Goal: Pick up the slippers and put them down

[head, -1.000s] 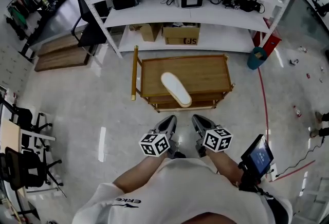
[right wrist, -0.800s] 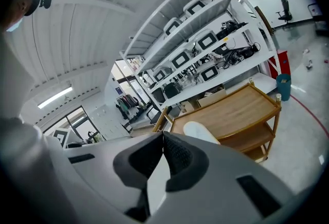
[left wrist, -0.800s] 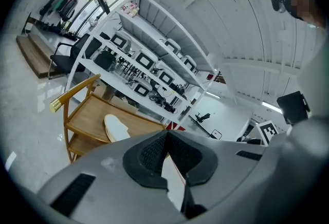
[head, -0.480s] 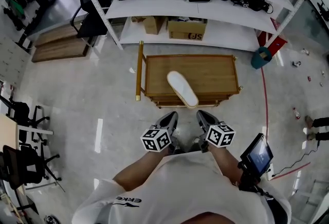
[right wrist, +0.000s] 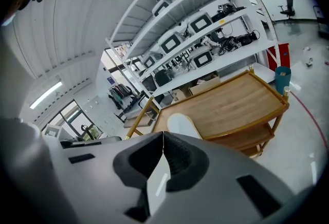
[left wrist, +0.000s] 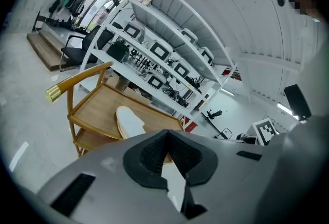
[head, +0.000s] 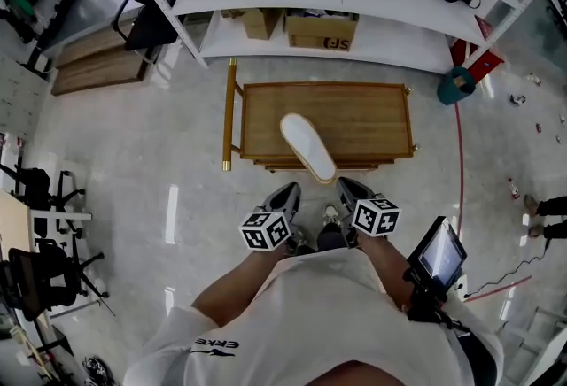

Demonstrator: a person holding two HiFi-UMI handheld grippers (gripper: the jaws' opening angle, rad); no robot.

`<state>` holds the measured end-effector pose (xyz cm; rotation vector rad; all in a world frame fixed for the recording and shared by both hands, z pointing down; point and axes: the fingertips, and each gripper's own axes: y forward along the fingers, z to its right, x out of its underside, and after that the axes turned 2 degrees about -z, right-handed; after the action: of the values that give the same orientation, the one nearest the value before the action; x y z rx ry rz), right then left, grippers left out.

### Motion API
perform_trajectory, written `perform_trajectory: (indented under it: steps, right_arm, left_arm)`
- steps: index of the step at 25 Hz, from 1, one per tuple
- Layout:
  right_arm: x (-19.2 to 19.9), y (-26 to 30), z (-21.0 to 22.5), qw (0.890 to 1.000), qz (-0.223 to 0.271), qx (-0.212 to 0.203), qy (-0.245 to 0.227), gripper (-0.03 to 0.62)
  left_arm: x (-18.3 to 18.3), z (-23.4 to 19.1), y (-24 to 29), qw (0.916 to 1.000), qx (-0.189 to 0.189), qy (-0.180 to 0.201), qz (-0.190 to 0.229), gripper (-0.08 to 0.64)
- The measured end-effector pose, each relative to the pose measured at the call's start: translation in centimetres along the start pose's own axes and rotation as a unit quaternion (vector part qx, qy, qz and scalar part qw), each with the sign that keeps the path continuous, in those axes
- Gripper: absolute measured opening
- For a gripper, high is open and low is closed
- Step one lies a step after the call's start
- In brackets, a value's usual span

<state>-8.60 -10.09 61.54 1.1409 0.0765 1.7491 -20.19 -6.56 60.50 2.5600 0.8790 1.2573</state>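
Observation:
A single white slipper (head: 307, 145) lies slantwise on the top of a low wooden cart (head: 372, 119), its near end over the front edge. Both grippers hang side by side just short of that front edge. My left gripper (head: 285, 196) is shut with nothing between its pads. My right gripper (head: 347, 191) is also shut and empty. In the left gripper view the slipper (left wrist: 128, 121) rests on the cart (left wrist: 92, 110) just beyond the closed jaws (left wrist: 167, 133). The right gripper view has the slipper (right wrist: 181, 124) right above its closed jaws (right wrist: 163, 135). No second slipper is in sight.
White shelving (head: 266, 3) with monitors and cardboard boxes stands behind the cart. A teal bin (head: 456, 85) sits at the cart's right, a wooden platform (head: 97, 65) far left, office chairs (head: 35, 278) at the left edge. A small screen (head: 438, 253) is by my right forearm.
Both grippers have sunk and moved forward together toward the cart's front edge. They stay shut. The slipper has not shifted on the cart.

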Motion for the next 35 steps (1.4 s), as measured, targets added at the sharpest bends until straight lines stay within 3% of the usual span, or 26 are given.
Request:
perform_trajectory:
  steps: [14,24,35]
  right_arm:
    - [2.3,6.2,7.1,0.996,-0.082,-0.007,0.027,0.006]
    - [4.4,8.8,9.8,0.991,-0.129,-0.026,0.029,0.01]
    - [6.1,11.2,10.8,0.978,-0.163,-0.09,0.094,0.214]
  left_arm:
    - [3.1,-3.5,6.3,0.9973,-0.037,-0.027,-0.058,0.003]
    - [5.5,-5.4,9.0,0.9932,-0.062,-0.037,-0.092,0.003]
    - [7.0,-7.4,10.1,0.9889,-0.09,-0.046,-0.109,0.003]
